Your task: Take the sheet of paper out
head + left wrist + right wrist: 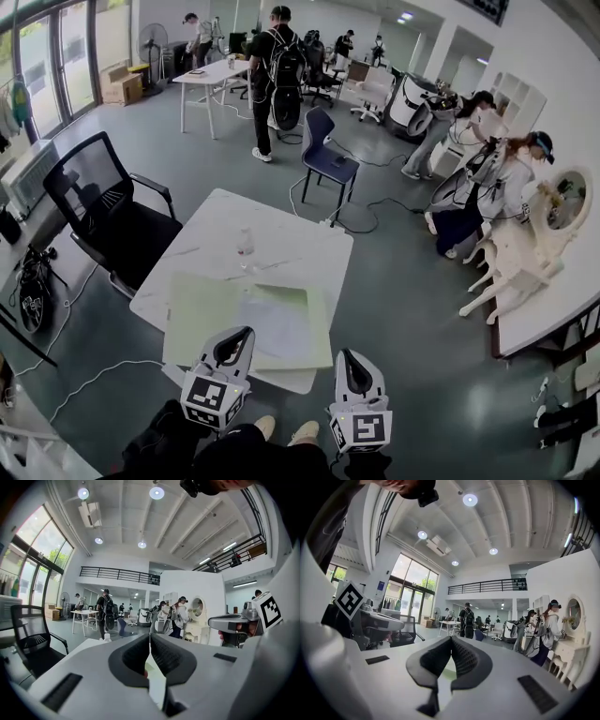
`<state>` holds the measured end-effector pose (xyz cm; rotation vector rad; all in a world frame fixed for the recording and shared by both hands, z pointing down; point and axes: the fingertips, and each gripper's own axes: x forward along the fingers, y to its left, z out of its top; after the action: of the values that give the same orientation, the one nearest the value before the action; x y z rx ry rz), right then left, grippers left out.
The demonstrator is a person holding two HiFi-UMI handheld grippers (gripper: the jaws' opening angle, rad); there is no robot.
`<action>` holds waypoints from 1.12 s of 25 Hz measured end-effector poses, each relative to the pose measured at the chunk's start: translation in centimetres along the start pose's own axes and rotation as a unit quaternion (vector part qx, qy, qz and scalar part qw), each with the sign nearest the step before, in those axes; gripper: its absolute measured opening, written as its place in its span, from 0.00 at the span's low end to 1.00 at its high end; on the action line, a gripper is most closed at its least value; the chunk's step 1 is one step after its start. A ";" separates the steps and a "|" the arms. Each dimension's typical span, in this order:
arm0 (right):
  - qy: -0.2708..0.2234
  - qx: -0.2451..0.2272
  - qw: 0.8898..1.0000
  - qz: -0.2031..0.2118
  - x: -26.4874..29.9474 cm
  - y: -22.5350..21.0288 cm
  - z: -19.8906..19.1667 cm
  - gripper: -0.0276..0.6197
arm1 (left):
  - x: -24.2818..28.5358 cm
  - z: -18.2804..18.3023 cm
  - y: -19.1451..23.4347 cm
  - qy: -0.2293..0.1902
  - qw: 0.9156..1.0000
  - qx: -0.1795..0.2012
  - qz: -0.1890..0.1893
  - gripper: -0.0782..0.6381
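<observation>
A pale green folder (202, 309) lies on the white table (281, 234), with a white sheet of paper (272, 323) on its right half. My left gripper (246, 333) hovers at the folder's near edge, nearly level, its jaws closed tip to tip (150, 637). My right gripper (347, 356) sits by the folder's near right corner, jaws also together (451, 638). Pale green and white show through the gaps behind both sets of tips. I see nothing clamped in either. A small clear bottle (246, 242) stands mid-table.
A black office chair (112, 211) stands left of the table and a blue chair (323, 150) beyond it. A white dressing table with a round mirror (548, 234) is at the right, with people beside it. Cables run over the floor (375, 202).
</observation>
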<state>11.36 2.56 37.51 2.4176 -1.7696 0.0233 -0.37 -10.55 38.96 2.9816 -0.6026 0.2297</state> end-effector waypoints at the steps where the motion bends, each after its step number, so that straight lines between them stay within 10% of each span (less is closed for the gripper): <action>1: -0.001 0.001 1.000 0.007 0.4 0.1 0.0 0.07 | -0.1 -0.1 0.3 0.001 1.000 -0.002 0.007 0.15; 28: 0.095 0.032 0.961 0.256 16.9 0.8 -11.2 0.07 | 6.2 -10.2 7.8 0.100 0.966 -0.077 0.224 0.15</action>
<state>16.64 -12.28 50.36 1.8482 -2.2658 0.3585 0.88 -18.80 50.52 2.5928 -1.2000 0.4819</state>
